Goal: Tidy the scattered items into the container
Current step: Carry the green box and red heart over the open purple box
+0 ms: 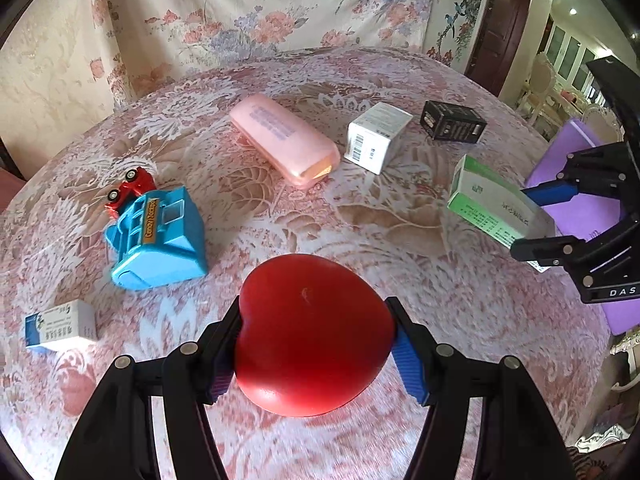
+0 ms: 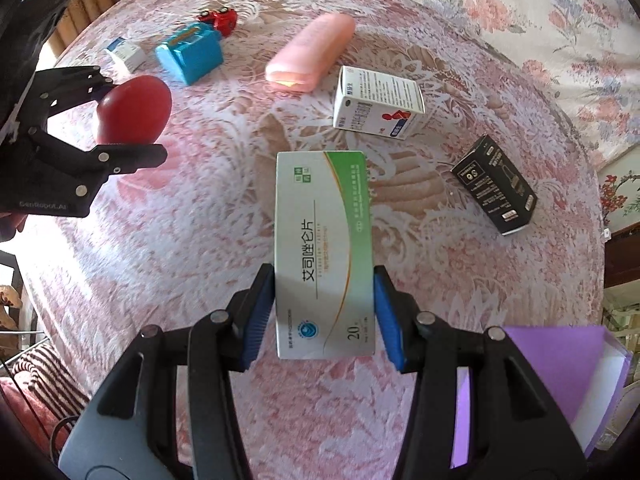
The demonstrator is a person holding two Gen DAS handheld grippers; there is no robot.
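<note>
The left gripper [image 1: 316,344] pinches a red heart-shaped toy [image 1: 314,336] between its jaws, lifted off the table [image 1: 360,216], likely ready to carry. The right gripper [image 2: 325,316] has its jaws pressed on the sides of a green-and-white medicine box [image 2: 324,248], gripped near one end so the rest juts forward. The purple container [image 2: 560,364] sits just beside the right gripper at the table's edge, largely cut off, its inside hidden. Farther from the container lie a pink case [image 1: 284,140], white box [image 1: 376,136], black box [image 1: 452,122], blue toy [image 1: 160,240], red toy car [image 1: 130,188] partly hidden behind it, and small blue-and-white box [image 1: 60,324].
</note>
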